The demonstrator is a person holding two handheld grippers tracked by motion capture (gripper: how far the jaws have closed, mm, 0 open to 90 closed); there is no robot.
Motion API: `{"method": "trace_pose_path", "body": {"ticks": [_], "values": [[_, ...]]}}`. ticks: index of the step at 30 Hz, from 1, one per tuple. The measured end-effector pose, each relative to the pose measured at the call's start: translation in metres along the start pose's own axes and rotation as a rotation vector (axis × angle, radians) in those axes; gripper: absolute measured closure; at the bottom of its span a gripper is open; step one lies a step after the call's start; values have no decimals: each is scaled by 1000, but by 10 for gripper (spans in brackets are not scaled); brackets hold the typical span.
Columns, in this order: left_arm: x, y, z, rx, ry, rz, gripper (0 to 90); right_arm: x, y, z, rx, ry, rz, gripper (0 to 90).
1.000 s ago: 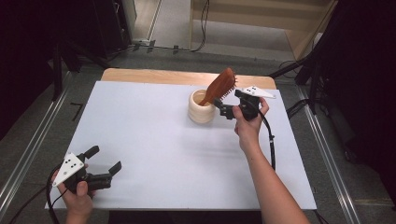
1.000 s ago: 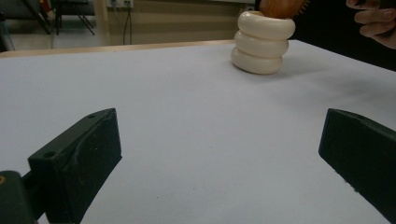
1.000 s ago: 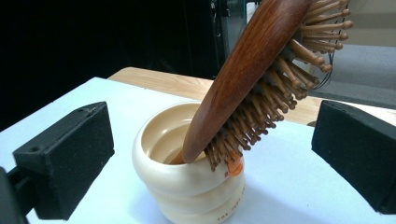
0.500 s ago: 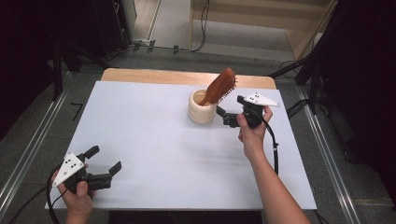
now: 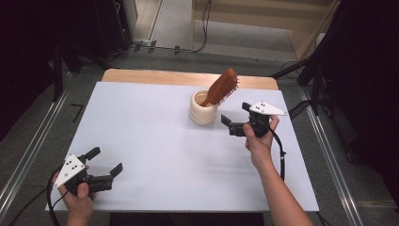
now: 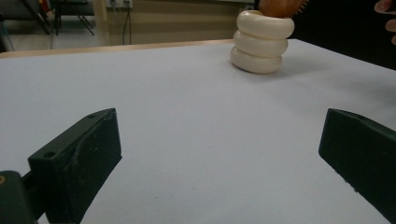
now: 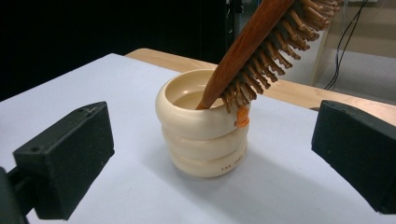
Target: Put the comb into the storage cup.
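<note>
Evidently the wooden hairbrush (image 5: pixel 221 87) is stowed handle-down in the cream ribbed cup (image 5: pixel 203 109), which stands toward the far side of the white table (image 5: pixel 155 136). Its bristled head leans out over the cup's rim toward the person's right, so the rim carries the weight and the handle tip props against the inside; in the right gripper view the bristles rest right on the lip, above a small orange tab. That lean looks stable enough, since the cup is squat and broad at the base.

The right gripper (image 5: pixel 234 123) hangs just beside the cup on its right side, jaws spread wide and holding nothing, aimed straight at the cup and brush. With the jaws apart and clear of both things, it reads as a hand that has let go of the brush, or is lined up to take it; I cannot tell which from this alone.

The left gripper (image 5: pixel 104 165) sits low at the near left corner of the table, well apart from the cup, its jaws likewise open and empty. It seems parked there to keep out of the working hand's way.
</note>
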State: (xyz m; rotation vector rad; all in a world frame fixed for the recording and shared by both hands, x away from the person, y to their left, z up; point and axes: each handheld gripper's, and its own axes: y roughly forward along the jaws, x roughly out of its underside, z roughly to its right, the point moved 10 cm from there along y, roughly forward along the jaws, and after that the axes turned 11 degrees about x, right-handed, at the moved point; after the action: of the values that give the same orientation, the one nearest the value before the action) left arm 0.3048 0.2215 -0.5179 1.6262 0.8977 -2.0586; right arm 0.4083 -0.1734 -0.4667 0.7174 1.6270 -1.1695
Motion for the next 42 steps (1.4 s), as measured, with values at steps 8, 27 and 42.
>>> {"method": "trace_pose_path", "body": {"ticks": [8, 27, 42], "values": [[0, 0, 0, 0, 2, -1, 0, 8, -11, 2, 2, -13, 6, 0], [1, 1, 1, -1, 6, -8, 0, 25, -34, 8, 13, -32, 5, 0], [1, 1, 1, -3, 9, -8, 0, 39, -52, 13, 26, -37, 10, 0]]}}
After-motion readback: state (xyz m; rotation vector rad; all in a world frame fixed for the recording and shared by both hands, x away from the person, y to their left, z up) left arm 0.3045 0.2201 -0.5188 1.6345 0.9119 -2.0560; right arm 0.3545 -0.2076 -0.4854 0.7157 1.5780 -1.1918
